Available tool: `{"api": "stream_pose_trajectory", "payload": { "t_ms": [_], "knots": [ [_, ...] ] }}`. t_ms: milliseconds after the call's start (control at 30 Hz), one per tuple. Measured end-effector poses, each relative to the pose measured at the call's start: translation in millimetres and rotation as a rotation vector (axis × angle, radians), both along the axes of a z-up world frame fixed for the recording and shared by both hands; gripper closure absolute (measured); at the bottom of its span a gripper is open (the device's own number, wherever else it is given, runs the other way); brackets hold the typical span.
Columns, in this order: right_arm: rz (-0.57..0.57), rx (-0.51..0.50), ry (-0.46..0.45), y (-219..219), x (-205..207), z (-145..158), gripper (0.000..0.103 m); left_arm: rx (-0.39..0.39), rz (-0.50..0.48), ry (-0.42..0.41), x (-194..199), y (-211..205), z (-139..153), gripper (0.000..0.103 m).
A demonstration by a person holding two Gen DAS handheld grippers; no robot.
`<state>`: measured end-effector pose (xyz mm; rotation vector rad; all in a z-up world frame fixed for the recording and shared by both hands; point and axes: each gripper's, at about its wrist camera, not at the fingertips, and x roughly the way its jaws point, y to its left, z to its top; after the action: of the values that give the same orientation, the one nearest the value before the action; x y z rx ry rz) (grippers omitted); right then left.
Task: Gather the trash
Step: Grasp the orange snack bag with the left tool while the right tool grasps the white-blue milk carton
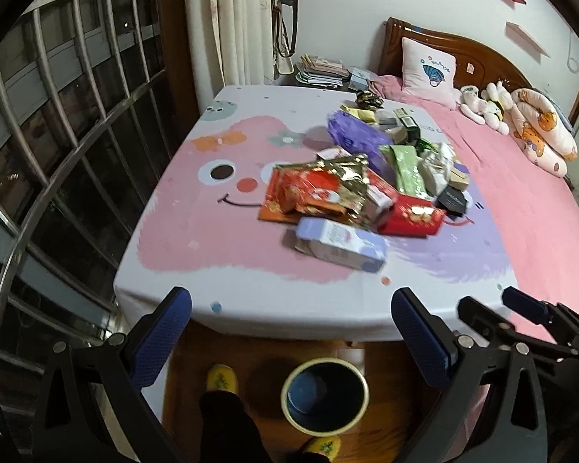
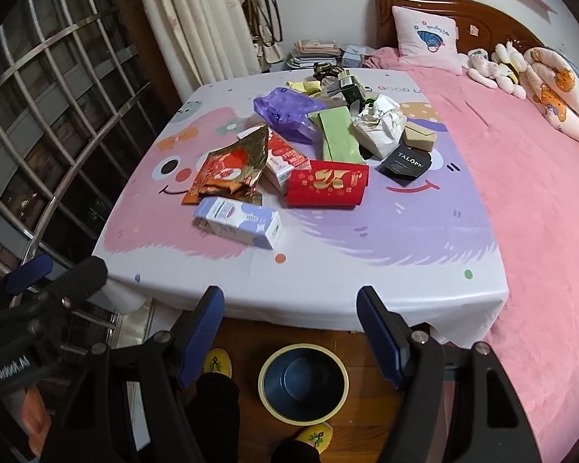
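Pre-grasp step: left gripper and right gripper both spread, empty, above bin on floor; trash pile on bedsheet; next, reach nearest lavender carton.

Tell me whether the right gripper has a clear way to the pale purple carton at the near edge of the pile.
Probably yes: the right gripper is open, and only bare cloth lies before the carton.

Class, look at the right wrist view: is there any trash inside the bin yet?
No: the bin on the floor shows only its bare blue bottom.
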<state>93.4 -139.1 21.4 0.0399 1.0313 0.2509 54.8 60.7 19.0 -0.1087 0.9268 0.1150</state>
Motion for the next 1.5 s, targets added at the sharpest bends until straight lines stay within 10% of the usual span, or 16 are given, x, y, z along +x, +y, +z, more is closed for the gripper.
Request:
{"api": "stream_pose_trajectory", "payload": {
  "t_ms": [267, 933, 1400, 1500],
  "knots": [
    [-0.143, 0.070, 0.127, 26.4, 43.9, -21.0, 0.031, 0.156, -0.160, 0.026, 62.2, 43.2, -10.9, 0.001],
    [-0.892, 0.446, 0.458, 48.8, 98.2, -112.8, 0.031, 0.208, -0.651, 0.102, 184.8, 63.1, -55.2, 0.001],
    [-1.059, 0.590, 0.490, 45.5, 109.6, -127.4, 0.040, 0.202, -0.839, 0.134, 193.5, 42.0, -70.4, 0.001],
    [-1.030, 0.571, 0.470, 51.0, 111.2, -126.7, 0.058, 0.203, -0.858, 0.137, 195.7, 39.6, -73.0, 0.001]
  ]
}}
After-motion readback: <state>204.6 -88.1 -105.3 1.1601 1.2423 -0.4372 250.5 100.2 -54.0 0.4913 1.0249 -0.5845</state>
